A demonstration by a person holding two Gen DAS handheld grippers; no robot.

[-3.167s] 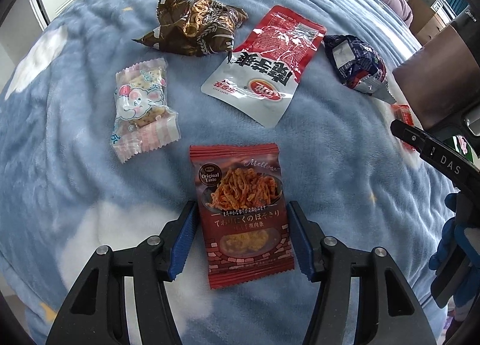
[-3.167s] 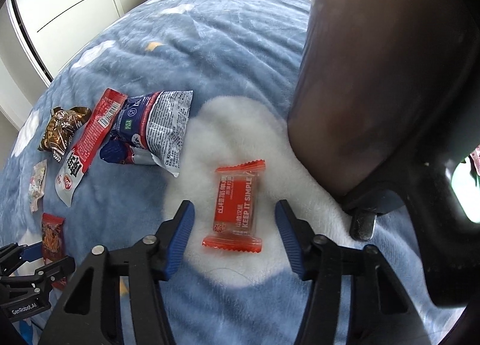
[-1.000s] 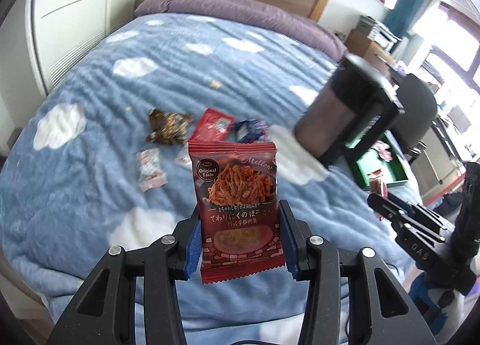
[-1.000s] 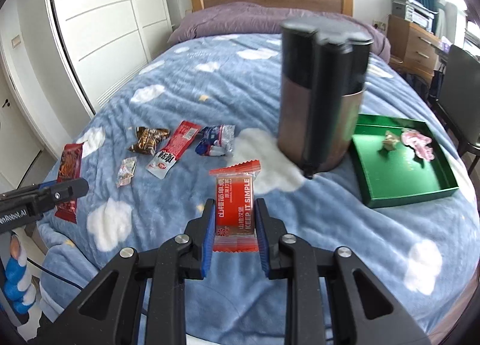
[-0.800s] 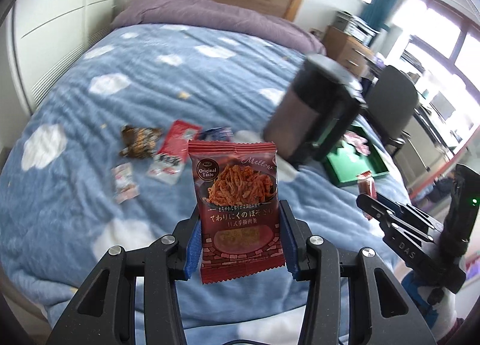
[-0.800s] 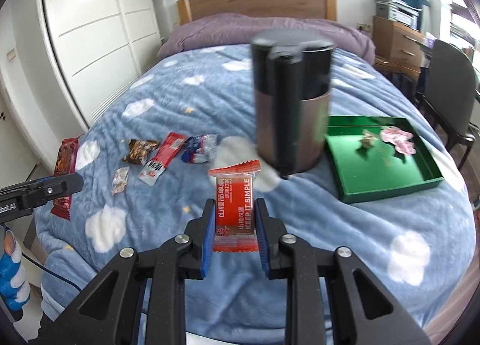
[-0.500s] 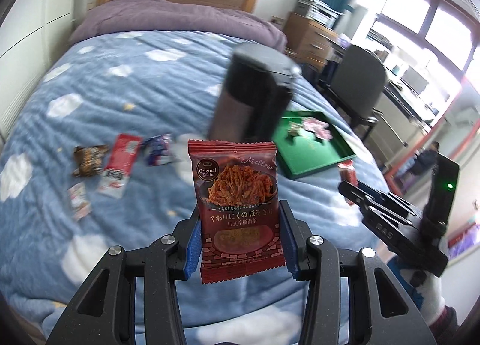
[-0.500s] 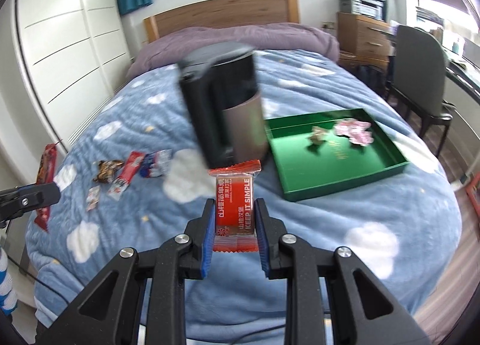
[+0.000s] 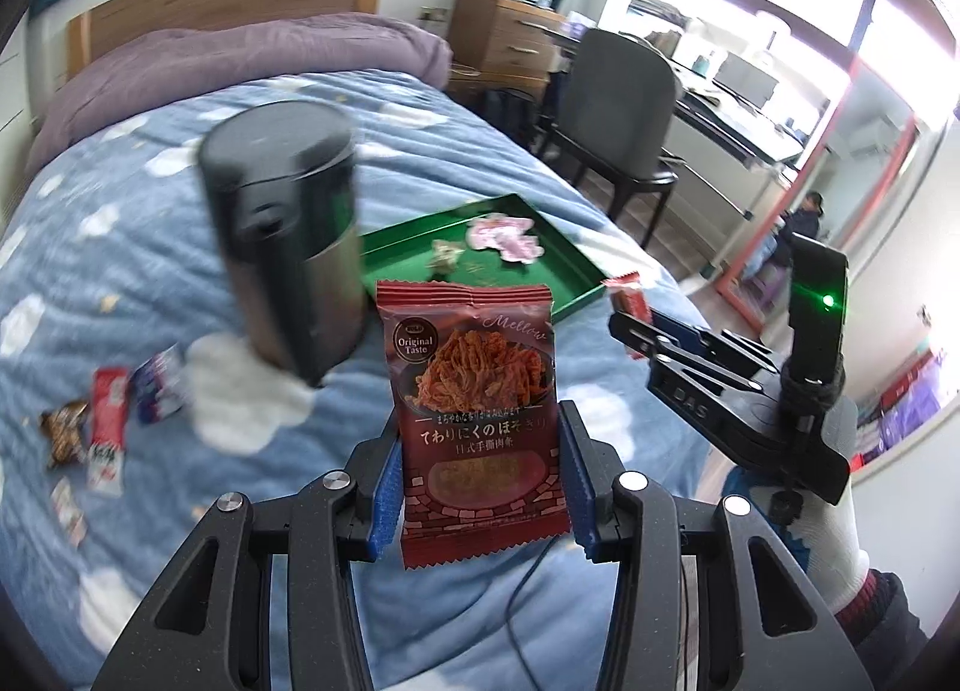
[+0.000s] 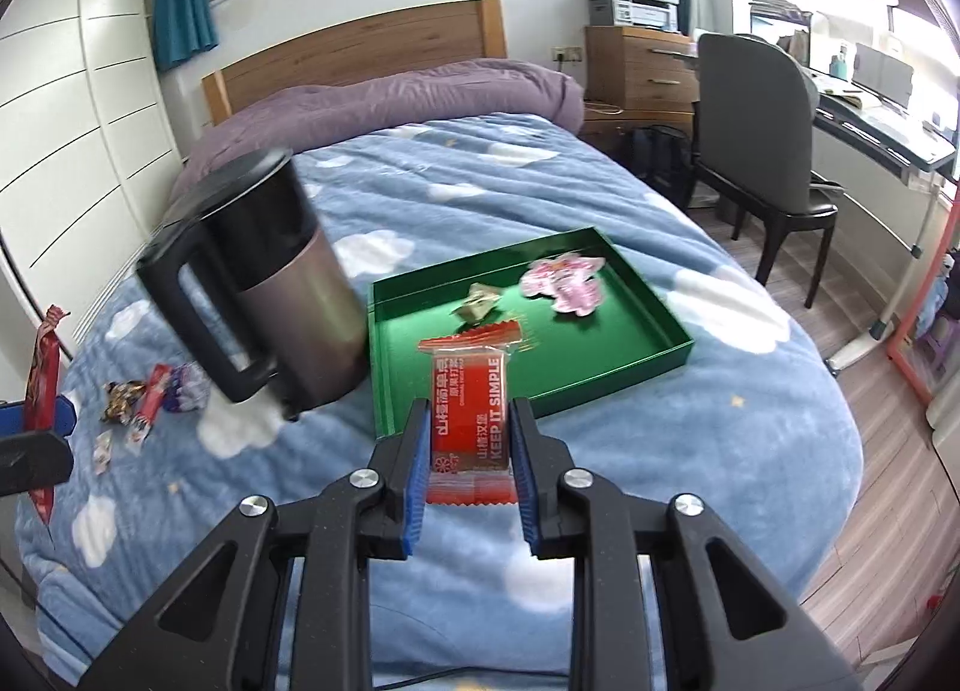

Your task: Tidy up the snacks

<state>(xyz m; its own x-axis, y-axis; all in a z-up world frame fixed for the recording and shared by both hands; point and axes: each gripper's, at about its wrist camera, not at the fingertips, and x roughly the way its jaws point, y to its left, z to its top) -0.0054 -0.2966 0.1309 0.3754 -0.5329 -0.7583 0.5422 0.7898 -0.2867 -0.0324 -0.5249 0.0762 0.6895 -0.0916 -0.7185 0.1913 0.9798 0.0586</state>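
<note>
Left gripper (image 9: 480, 478) clamps my red "Original Taste" packet (image 9: 477, 421) at lower centre; right gripper (image 10: 469, 460) pinches the "KEEP IT SIMPLE" sachet (image 10: 471, 421). Beyond, mid-frame, lies the green tray (image 10: 672, 340), kettle (image 10: 264, 283) to its left.

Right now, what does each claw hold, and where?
Left claw: dark red snack packet, pinched by its lower side edges. Right claw: small orange-red packet, gripped across its lower sides.
</note>
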